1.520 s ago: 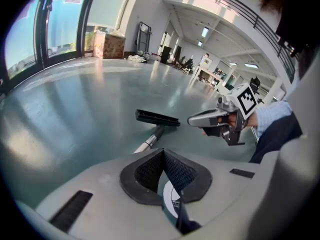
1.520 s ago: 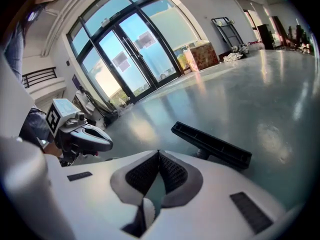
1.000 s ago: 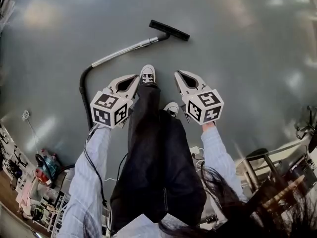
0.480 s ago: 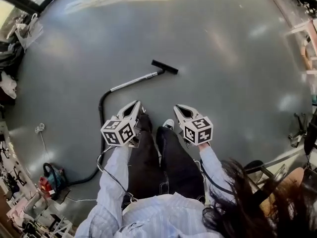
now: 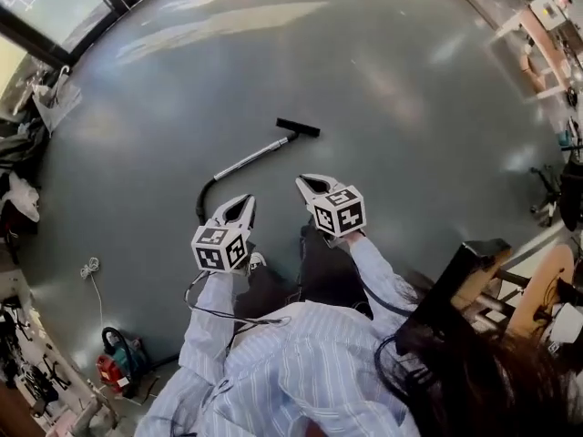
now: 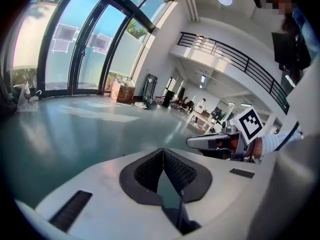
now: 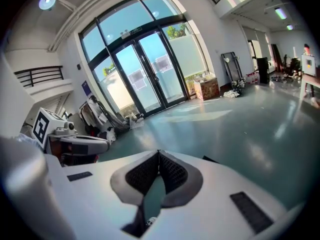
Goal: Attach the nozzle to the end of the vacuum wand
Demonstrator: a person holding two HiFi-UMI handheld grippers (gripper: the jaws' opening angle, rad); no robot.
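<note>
My left gripper (image 5: 244,200) - jaws pressed together, nothing between. My right gripper (image 5: 302,182) - same, tips touching, empty. Both held above floor (image 5: 410,107), side by side, pointing toward 12 o'clock. Wand (image 5: 250,159) lies flat on floor at 12 o'clock of left gripper. Nozzle (image 5: 298,127) sits on its 2 o'clock end, hose (image 5: 202,198) curves off its 8 o'clock end.

My head camera looks steeply down on the floor (image 5: 410,89) from high above my left gripper (image 5: 244,201) and right gripper (image 5: 303,182). Each gripper camera sits close behind its jaws, facing out across that same floor, the other gripper alongside.
</note>
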